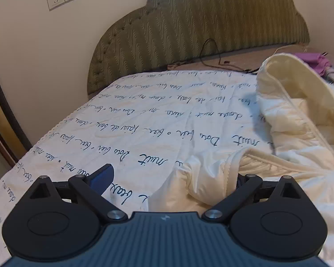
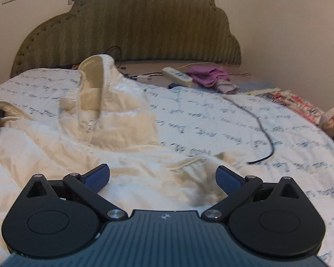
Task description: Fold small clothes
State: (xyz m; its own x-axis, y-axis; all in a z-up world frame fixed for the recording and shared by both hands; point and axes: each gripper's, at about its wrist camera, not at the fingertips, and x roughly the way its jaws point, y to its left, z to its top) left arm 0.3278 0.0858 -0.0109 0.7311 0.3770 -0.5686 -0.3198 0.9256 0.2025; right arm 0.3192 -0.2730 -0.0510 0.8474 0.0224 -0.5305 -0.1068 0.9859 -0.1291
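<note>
A cream padded hooded jacket (image 1: 289,133) lies crumpled on a white bedspread with blue handwriting (image 1: 144,115). Its hood stands up at the far end. In the left wrist view my left gripper (image 1: 169,178) is open, its left pad (image 1: 102,176) over the bedspread and its right finger hidden under a fold of the jacket's edge. In the right wrist view the jacket (image 2: 82,120) fills the left and middle. My right gripper (image 2: 162,178) is open and empty, low over the jacket's near part, both blue pads (image 2: 98,176) showing.
A green padded headboard (image 2: 127,24) stands behind the bed. A power strip (image 2: 177,76), a purple cloth (image 2: 208,75) and cables lie near it. A dark cable (image 2: 263,131) trails across the bedspread on the right. A printed item (image 2: 294,104) lies at the right edge.
</note>
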